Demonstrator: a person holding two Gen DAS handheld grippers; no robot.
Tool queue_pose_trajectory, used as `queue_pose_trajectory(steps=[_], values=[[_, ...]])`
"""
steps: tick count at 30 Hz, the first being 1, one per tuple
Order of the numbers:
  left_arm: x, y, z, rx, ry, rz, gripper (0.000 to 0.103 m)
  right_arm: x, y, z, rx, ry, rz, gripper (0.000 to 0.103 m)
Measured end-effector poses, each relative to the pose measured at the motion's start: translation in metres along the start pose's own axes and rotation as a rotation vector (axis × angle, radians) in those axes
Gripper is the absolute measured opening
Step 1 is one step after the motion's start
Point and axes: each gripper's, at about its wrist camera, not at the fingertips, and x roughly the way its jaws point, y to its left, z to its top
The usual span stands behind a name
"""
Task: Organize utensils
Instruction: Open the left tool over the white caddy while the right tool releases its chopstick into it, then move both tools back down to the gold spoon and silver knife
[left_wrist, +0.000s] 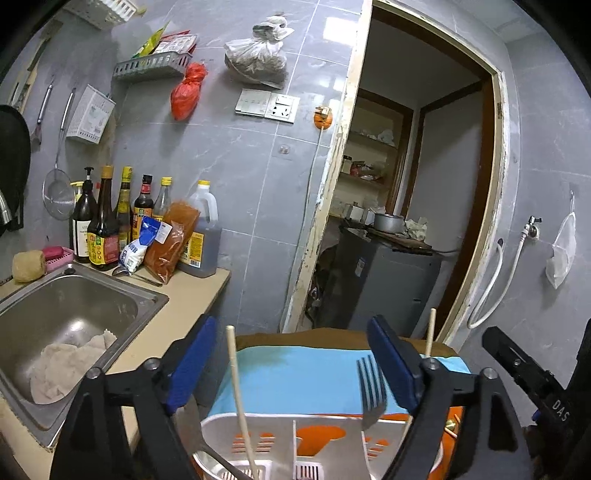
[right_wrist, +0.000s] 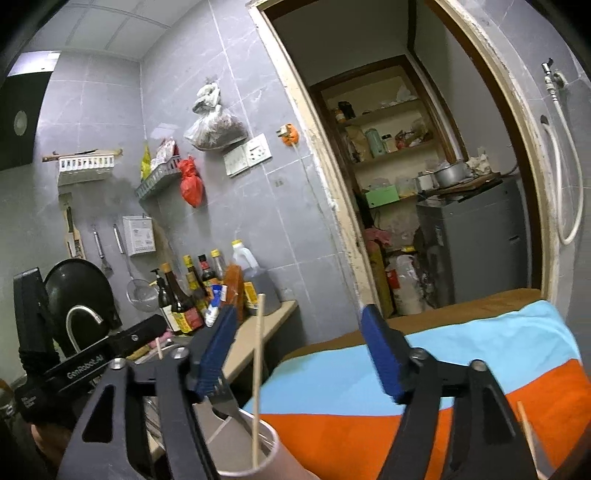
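A white slotted utensil holder stands on a blue and orange cloth at the bottom of the left wrist view. In it stand a wooden chopstick, a metal fork with tines up and a knife blade. Another chopstick rises behind the right finger. My left gripper is open above the holder, holding nothing. My right gripper is open and empty above the holder's rim, where a chopstick and a fork stand.
A steel sink with a rag lies left of the holder. Sauce bottles and an oil jug line the counter's back. A doorway opens onto a grey appliance. The other gripper's body is at the right.
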Motion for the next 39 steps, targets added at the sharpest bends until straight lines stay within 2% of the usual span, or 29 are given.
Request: queue_pose_trajectory(steps=[2,5,10,17,23,32,39], values=[[-0.006,-0.007,0.002,0.009,-0.011,0.015,0.096,-0.007,-0.005,0.005,-0.007,0.006,-0.019,0.080],[-0.015,-0.020,0.004,0.023,-0.027,0.030,0.100,-0.020,-0.013,0.012,-0.038,0.014,-0.070,0.094],[-0.027,-0.049,0.002,0.077,-0.033,0.042,0.103,-0.044,-0.033,0.025,-0.064,0.011,-0.136,0.102],[-0.043,-0.094,-0.010,0.119,-0.011,0.026,0.103,-0.076,-0.063,0.042,-0.083,0.030,-0.185,0.102],[-0.049,-0.132,-0.030,0.122,0.048,-0.022,0.103,-0.099,-0.094,0.050,-0.135,0.056,-0.232,0.102],[-0.040,-0.184,-0.063,0.131,0.133,-0.079,0.103,-0.132,-0.160,0.056,-0.112,0.093,-0.314,0.102],[-0.020,-0.207,-0.103,0.129,0.263,-0.099,0.103,-0.139,-0.212,0.040,-0.055,0.167,-0.348,0.102]])
